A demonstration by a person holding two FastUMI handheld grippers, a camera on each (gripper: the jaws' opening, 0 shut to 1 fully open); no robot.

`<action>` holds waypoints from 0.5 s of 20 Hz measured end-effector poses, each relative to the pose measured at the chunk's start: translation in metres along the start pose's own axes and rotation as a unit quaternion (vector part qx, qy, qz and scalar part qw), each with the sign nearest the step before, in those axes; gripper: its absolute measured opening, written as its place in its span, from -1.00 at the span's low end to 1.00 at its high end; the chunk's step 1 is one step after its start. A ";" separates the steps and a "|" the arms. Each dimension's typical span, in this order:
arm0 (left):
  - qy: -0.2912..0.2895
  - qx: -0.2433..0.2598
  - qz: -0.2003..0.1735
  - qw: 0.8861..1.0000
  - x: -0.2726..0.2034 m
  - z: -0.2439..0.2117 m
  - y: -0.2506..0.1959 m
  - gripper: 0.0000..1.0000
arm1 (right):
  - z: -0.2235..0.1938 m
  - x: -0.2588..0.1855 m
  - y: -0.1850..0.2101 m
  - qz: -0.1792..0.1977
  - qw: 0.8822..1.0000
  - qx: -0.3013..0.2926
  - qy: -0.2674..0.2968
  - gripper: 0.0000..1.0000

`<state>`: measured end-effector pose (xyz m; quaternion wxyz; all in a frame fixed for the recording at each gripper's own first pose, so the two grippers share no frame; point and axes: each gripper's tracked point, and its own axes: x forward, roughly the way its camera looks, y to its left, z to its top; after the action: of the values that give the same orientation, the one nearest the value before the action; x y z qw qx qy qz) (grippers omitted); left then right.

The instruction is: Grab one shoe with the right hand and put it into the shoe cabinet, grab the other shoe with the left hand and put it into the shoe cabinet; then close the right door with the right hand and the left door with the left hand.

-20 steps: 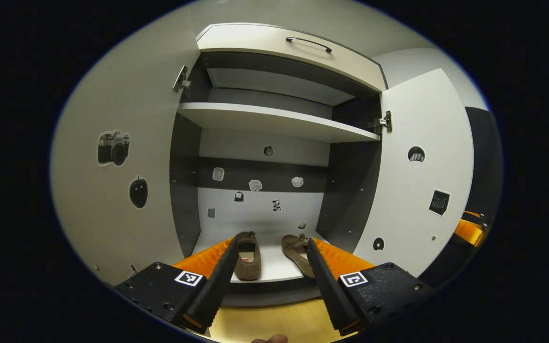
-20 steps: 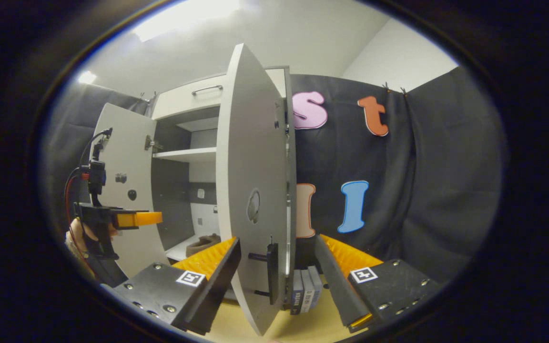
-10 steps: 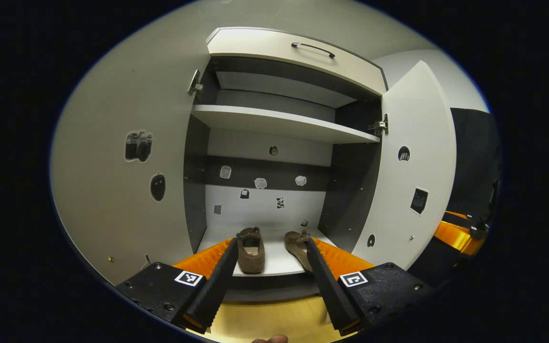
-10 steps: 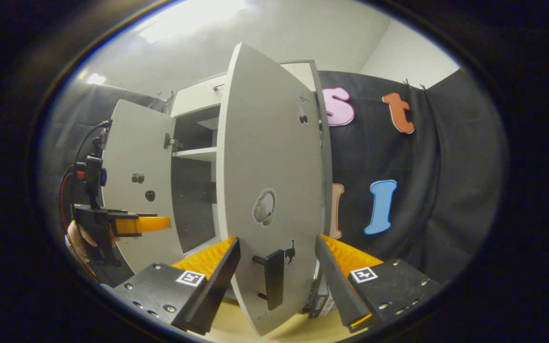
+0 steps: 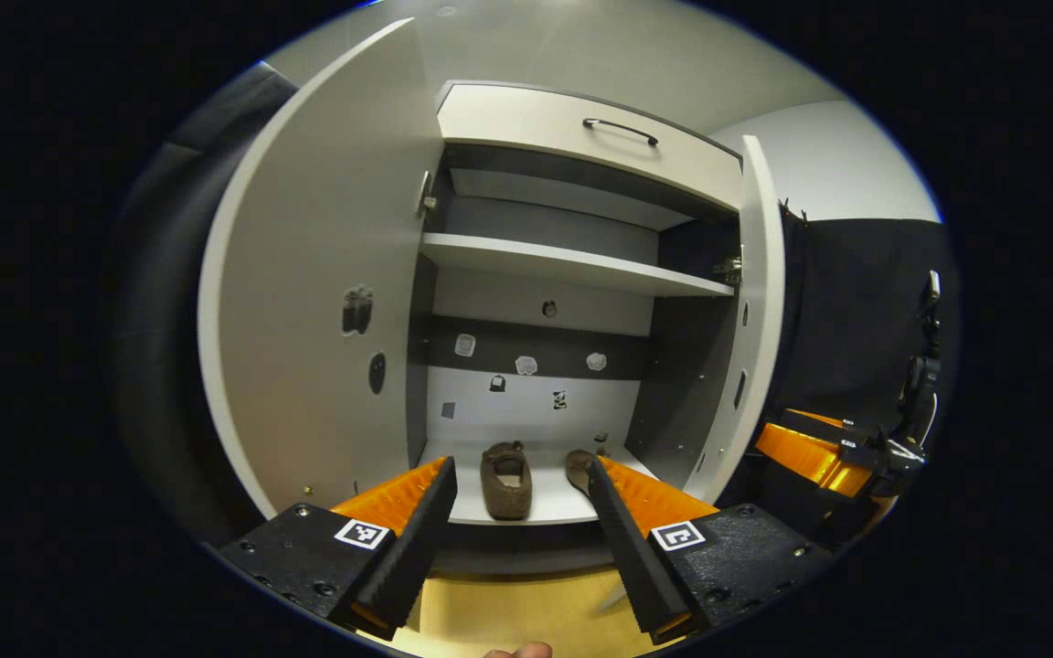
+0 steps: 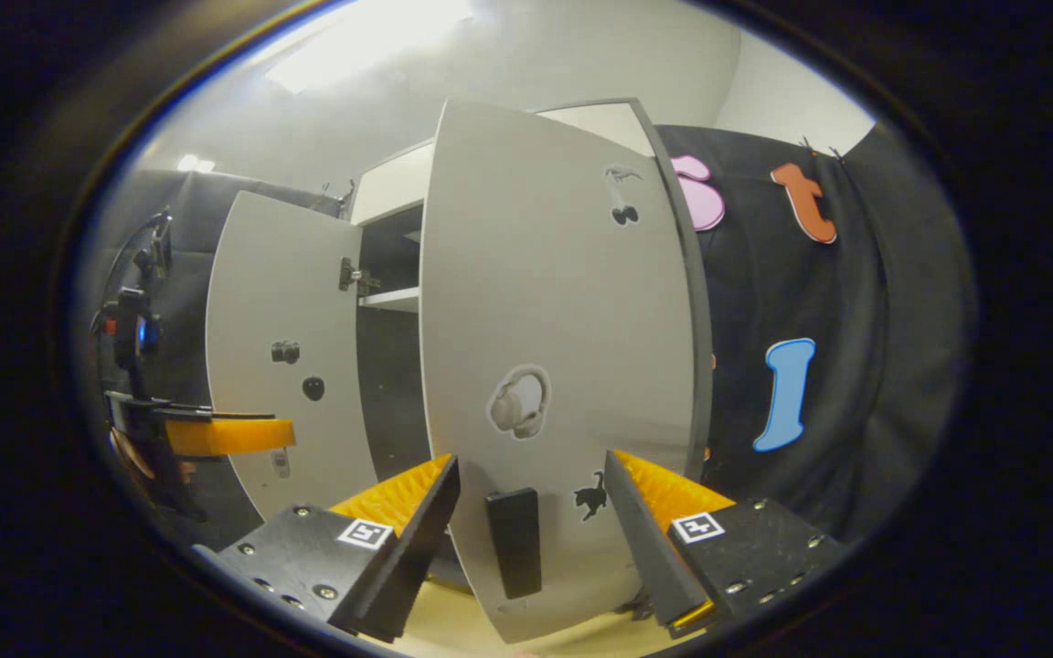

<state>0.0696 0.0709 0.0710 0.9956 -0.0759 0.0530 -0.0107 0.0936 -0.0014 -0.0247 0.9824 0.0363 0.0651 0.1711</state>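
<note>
Both shoes (image 5: pixel 505 468) are seen on the shoe cabinet's (image 5: pixel 581 155) bottom shelf — doors ajar. The right gripper (image 6: pixel 531 516) is spread around the right door's handle (image 6: pixel 515 541); the left gripper (image 5: pixel 517 521) is held wide, empty.

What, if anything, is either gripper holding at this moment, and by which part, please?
Nothing is held. The right gripper is open, its fingers either side of the right door's handle without pressing on it; the left gripper is open and empty.

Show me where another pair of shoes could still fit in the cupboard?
The upper shelf looks bare from the left door's hinge side to the right wall. On the bottom shelf, there is a free patch between the left wall and the left shoe. The right part is crowded: the right shoe sits there.
</note>
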 end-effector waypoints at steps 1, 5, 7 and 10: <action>-0.003 0.001 0.005 1.000 -0.006 0.003 0.004 0.78 | -0.001 0.003 0.004 0.006 1.000 0.002 0.000 0.91; -0.010 0.002 0.023 1.000 -0.032 0.012 0.016 0.78 | -0.001 0.014 0.018 0.023 1.000 0.008 0.001 0.83; -0.009 0.003 0.031 0.999 -0.040 0.013 0.023 0.78 | 0.000 0.019 0.024 0.029 0.999 0.012 -0.001 0.83; -0.016 0.002 0.044 0.999 -0.057 0.019 0.033 0.78 | 0.000 0.022 0.030 0.036 0.999 0.014 -0.004 0.90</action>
<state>0.0154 0.1077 0.0908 0.9960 -0.0721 0.0401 0.0343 0.1041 0.0338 -0.0242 0.9752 0.0532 0.0626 0.2056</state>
